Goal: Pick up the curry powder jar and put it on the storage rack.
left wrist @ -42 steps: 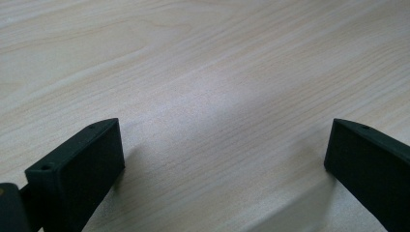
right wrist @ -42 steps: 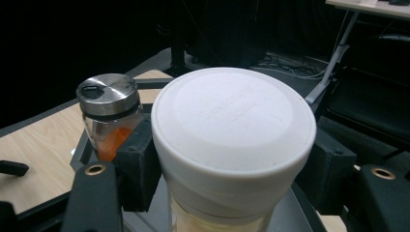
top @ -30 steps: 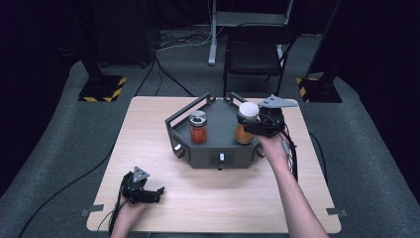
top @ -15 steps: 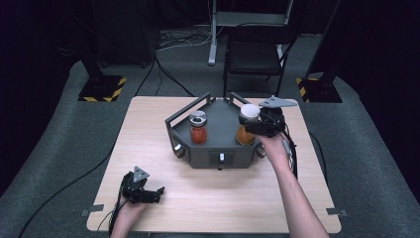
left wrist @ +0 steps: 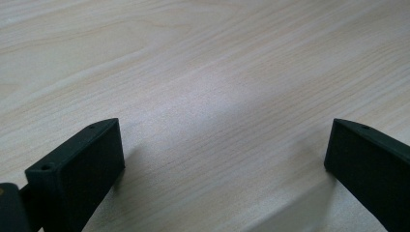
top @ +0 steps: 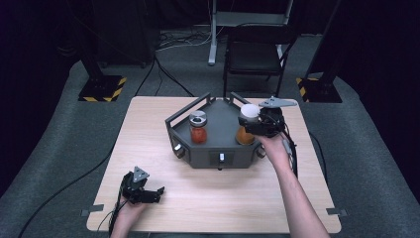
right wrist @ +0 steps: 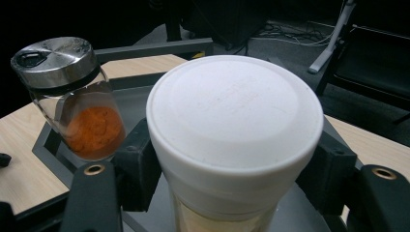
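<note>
Right gripper (top: 253, 125) clamping the white-lidded jar (right wrist: 235, 126) just below its lid, jar standing in the grey tray (top: 218, 148) beside a metal-capped spice jar (top: 198, 128), faint embossed lid writing unreadable, left gripper (top: 154, 194) resting on the table (top: 148, 144), jaws spread apart, gripping nothing.

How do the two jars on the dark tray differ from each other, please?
The white-lidded jar has a wide, plain white cap; the metal-lidded jar has a smaller silver one. The white-lidded jar is clamped between the jaws of the right gripper, while the metal-lidded jar stands free, untouched. The white-lidded jar sits on the right of the tray, the metal-lidded jar on its left. Both are glass with orange contents.
</note>
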The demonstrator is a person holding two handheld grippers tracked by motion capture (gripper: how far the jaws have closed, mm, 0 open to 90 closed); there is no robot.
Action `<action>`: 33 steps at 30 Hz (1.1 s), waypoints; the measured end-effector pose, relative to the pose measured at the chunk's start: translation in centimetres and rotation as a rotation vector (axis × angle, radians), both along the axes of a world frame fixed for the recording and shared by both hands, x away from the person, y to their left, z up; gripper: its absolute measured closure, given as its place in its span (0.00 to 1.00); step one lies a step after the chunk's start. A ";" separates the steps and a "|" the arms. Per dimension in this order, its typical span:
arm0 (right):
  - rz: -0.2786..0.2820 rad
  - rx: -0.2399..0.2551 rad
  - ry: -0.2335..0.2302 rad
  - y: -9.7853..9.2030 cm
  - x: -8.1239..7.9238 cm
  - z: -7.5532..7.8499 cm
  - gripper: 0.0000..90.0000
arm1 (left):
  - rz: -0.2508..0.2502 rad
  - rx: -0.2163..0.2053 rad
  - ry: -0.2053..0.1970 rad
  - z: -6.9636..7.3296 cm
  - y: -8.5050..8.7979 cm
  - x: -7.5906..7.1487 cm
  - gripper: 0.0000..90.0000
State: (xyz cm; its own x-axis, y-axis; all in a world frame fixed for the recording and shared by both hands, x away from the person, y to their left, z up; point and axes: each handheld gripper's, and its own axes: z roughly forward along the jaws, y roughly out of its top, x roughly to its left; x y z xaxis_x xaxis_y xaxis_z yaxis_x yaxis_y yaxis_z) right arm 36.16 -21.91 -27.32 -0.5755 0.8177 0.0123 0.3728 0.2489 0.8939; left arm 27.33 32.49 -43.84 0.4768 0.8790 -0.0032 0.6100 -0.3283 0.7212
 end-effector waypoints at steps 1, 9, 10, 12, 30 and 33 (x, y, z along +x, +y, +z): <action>0.001 0.000 0.002 0.0 0.0 0.0 0.36 | 0.000 0.000 0.000 0.0 0.0 0.0 0.00; 0.004 -0.013 0.037 -0.1 0.4 -1.0 0.34 | 0.002 -0.003 -0.001 0.0 0.0 0.0 0.00; 0.005 -0.010 0.042 -0.2 0.4 -1.1 0.33 | 0.001 -0.002 -0.001 0.0 0.0 0.0 0.00; 0.001 -0.013 0.046 -0.2 0.4 -1.3 0.29 | 0.001 -0.002 -0.001 0.0 0.0 0.0 0.00; -0.002 -0.021 0.080 -1.9 -1.2 -3.3 0.16 | 0.000 0.000 -0.001 0.0 0.0 0.0 0.00; 0.000 -0.011 0.077 -2.6 -1.6 -4.0 0.16 | 0.000 0.000 0.000 0.0 0.0 0.0 0.00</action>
State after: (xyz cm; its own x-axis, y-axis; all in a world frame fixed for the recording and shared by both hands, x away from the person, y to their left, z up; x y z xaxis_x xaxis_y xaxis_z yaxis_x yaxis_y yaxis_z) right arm 34.51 -24.47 -31.29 -0.5728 0.8183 0.0475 0.4407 0.2586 0.8596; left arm 27.33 32.49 -43.84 0.4768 0.8790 -0.0028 0.6099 -0.3285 0.7212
